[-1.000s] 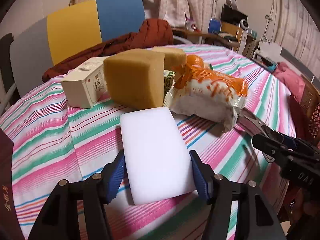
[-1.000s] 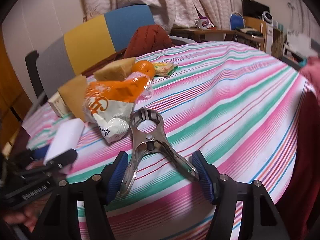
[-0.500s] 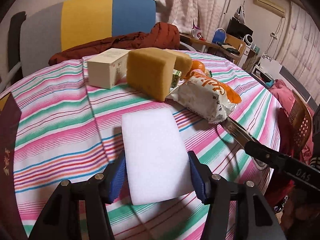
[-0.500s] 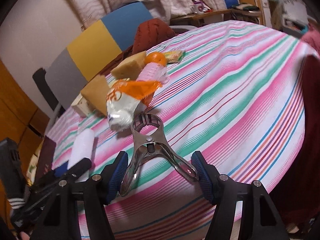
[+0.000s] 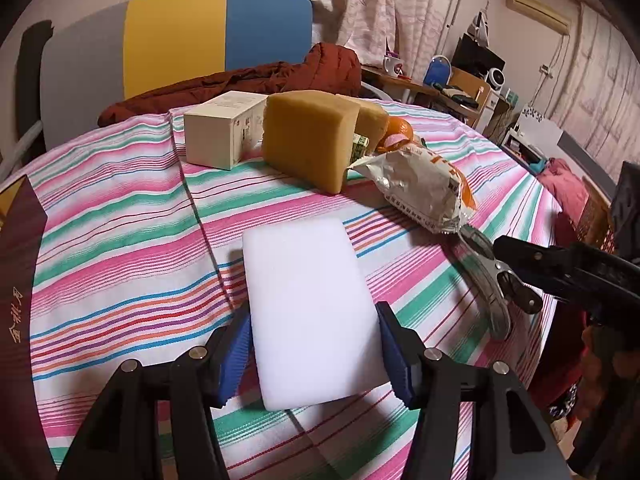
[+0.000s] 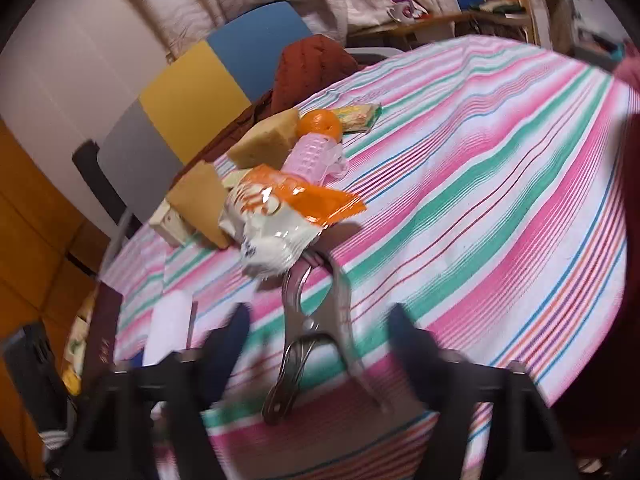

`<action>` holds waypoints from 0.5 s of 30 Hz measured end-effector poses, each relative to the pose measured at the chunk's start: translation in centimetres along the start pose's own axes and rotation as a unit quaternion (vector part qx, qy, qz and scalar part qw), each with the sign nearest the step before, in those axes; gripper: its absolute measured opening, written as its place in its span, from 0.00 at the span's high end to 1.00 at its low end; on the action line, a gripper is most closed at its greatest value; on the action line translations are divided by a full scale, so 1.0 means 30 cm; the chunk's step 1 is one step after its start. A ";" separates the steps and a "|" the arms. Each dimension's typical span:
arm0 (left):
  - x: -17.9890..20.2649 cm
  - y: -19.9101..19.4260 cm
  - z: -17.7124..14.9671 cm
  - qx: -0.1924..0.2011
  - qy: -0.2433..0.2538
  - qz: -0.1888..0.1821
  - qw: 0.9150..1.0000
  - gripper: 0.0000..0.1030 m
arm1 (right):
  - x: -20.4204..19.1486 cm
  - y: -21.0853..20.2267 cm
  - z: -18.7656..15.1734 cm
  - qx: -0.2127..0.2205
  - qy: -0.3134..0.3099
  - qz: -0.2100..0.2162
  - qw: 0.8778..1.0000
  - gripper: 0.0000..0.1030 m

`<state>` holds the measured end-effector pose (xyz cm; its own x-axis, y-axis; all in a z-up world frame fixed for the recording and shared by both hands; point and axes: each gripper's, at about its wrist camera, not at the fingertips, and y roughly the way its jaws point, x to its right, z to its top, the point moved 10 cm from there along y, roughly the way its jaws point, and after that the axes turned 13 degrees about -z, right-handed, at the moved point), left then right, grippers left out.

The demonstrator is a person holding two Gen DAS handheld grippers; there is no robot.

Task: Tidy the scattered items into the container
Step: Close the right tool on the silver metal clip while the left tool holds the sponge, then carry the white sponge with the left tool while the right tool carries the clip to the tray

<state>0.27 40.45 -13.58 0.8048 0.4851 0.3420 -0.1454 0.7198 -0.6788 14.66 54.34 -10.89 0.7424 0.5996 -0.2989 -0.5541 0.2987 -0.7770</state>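
Observation:
A white foam block (image 5: 308, 300) sits between the blue pads of my left gripper (image 5: 316, 344), which press on both its long sides above the striped tablecloth (image 5: 120, 240). In the blurred right wrist view, a metal spring clip (image 6: 310, 326) lies on the cloth between the fingers of my right gripper (image 6: 318, 320). Its jaws are closing, with a gap left on either side of the clip's handles. That clip (image 5: 488, 280) also shows in the left wrist view, beside a black finger (image 5: 532, 258) of the right gripper.
Further back lie a snack bag (image 5: 420, 184), two yellow sponges (image 5: 308, 144), a white carton (image 5: 220, 136), an orange (image 6: 320, 124) and a pink roller (image 6: 312, 156). A dark red box edge (image 5: 16, 260) stands at the left. Behind the table is a chair (image 5: 180, 40) with a red jacket (image 5: 280, 76).
The left pads closed onto the white block, and the left hand moved so the view swung. The right fingers drew nearer around the clip and the right wrist rolled.

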 end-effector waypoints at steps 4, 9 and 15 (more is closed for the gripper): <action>0.005 0.012 -0.006 -0.004 0.016 0.009 1.000 0.42 | 0.007 0.028 0.027 -0.003 -0.006 -0.012 1.000 0.55; 0.010 0.016 -0.005 -0.008 0.025 0.015 1.000 0.41 | -0.016 0.087 0.057 -0.020 -0.044 -0.047 0.998 0.77; 0.012 0.024 -0.001 -0.022 0.029 0.010 0.999 0.39 | -0.039 0.135 0.070 -0.010 -0.093 -0.097 0.991 0.85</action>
<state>0.49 41.13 -13.96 0.8345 0.4684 0.2901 -0.1373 0.6868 -0.7137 10.76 56.41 -12.52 0.7513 0.6589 -0.0368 -0.3989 0.4089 -0.8208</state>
